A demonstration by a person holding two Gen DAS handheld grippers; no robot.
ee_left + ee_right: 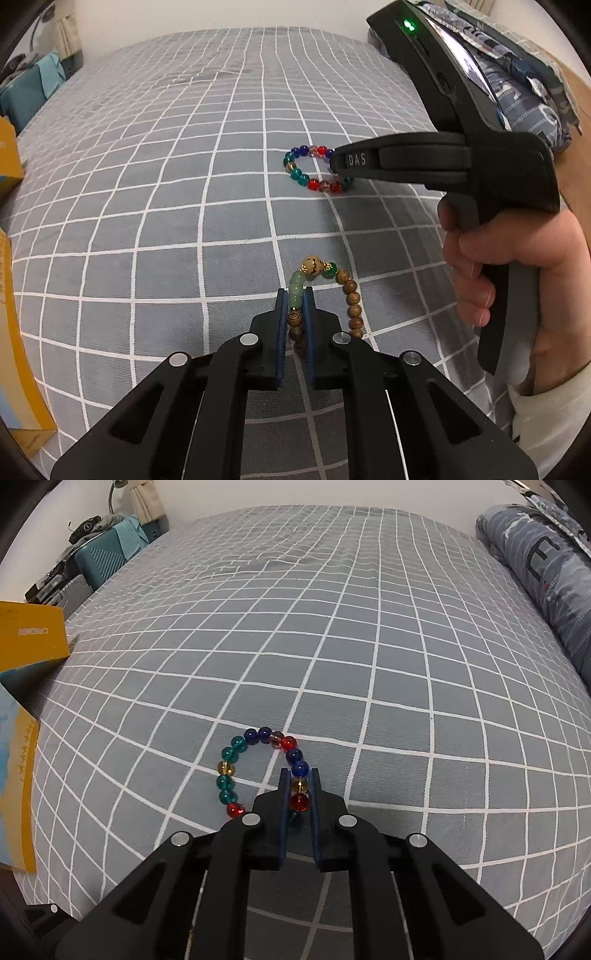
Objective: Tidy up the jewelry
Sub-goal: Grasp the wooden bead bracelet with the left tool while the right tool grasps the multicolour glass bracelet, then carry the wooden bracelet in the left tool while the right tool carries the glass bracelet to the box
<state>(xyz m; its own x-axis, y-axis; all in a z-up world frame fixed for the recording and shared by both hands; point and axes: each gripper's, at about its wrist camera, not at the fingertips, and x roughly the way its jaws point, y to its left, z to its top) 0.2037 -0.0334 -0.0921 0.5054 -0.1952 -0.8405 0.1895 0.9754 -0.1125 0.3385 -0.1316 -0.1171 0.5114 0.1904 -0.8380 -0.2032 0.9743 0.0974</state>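
Box: yellow, at the bed's left edge, likely where the jewelry goes.
Left gripper: narrow, closed on the wooden bracelet, nearer than the glass bracelet.
Right gripper: narrow, pinching the glass bracelet's beads.
Advice: lift both slowly; round beads may slip, so keep squeezing.

The left gripper points forward and down. Its two blue-padded fingers are squeezed close, with only a thin gap, and beads sit pinched in that gap. Ahead of it and to its right is the right gripper, held in the person's bare right hand. Its fingers are squeezed close too, with beads between them.
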